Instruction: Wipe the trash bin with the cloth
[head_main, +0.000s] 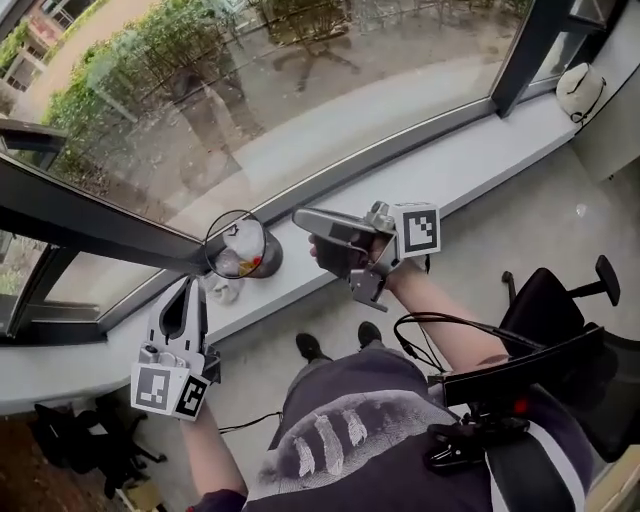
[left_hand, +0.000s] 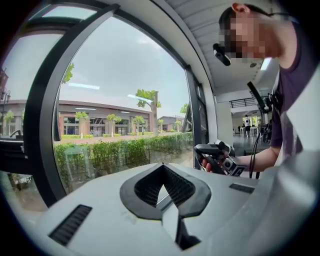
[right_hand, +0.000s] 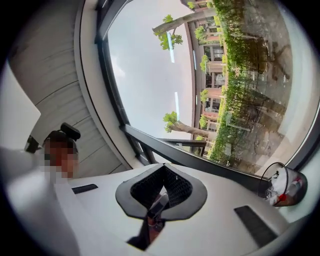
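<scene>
- The left gripper (head_main: 189, 290) is held low at the person's left, its two jaws pressed together into one point with nothing between them. The left gripper view shows the dark ribbed pads meeting at their tips.
- The right gripper (head_main: 302, 217) is raised in front of the chest and points to the person's left. Its jaws are also closed tip to tip and hold nothing. It hangs in the air, clear of the sill and the bin.
- The trash bin (head_main: 270, 260) is small and round, with a thin dark rim. It stands on the pale window sill (head_main: 450, 165), close against the glass and between the two grippers.
- Inside the bin lie white crumpled scraps and something red or orange (too small to identify).
- A pale crumpled cloth (head_main: 222, 291) lies on the sill at the foot of the bin, on the side nearer the left gripper. That gripper's tip is close beside the cloth, but contact cannot be made out.
- Each gripper carries a cube with black-and-white square markers: the left cube (head_main: 166, 390) sits near the wrist, and the right cube (head_main: 417, 228) faces upward.
- A white rounded object (head_main: 580, 91) rests far along the sill at the person's right.
- A black office chair (head_main: 545, 300) stands on the floor at the person's right.
</scene>
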